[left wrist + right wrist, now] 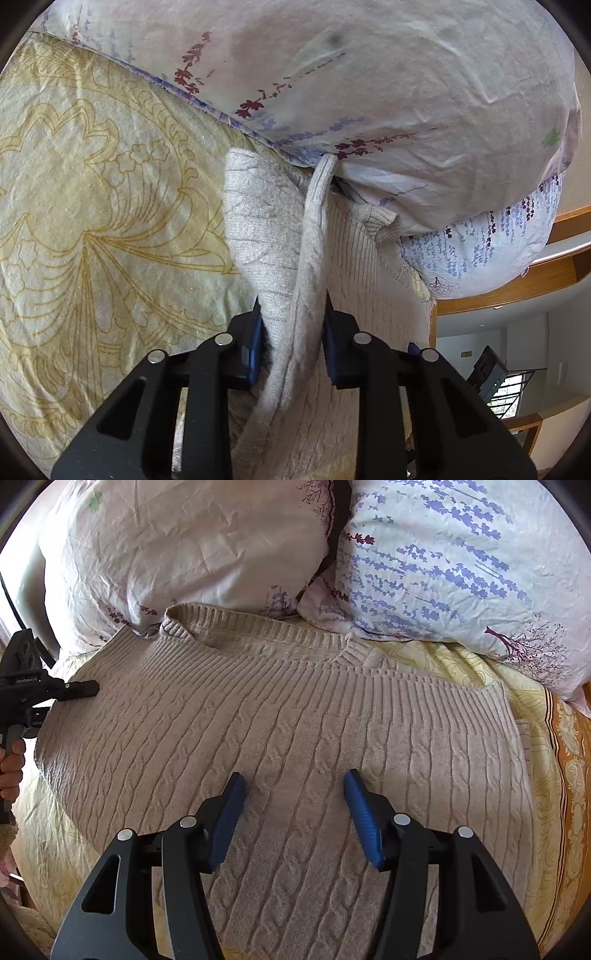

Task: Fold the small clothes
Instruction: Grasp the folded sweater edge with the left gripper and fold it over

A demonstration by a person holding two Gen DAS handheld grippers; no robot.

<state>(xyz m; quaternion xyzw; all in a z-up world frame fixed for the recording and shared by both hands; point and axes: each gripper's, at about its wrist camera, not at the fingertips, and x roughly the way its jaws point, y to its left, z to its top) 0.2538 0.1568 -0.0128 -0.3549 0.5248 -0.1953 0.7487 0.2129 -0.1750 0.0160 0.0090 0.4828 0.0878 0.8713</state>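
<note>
Left wrist view only: left tongs (293,325) pinching a raised fold of the beige cable-knit sweater (295,258), blue pads (256,343) pressed on both sides of the fold; beyond, wooden trim (517,291) and a room interior. Right wrist view only: sweater spread flat on the bed, ribbed hem toward the pillows; right tongs (295,808) spread apart, angled down over the knit, nothing between the pads. At left edge, a hand (11,771) gripping the left tool's handle, tongs at the sweater's side edge. Yellow patterned bedspread (92,203) beneath. Two floral pillows (192,546) touching the sweater's far edge, overlapping it slightly.
</note>
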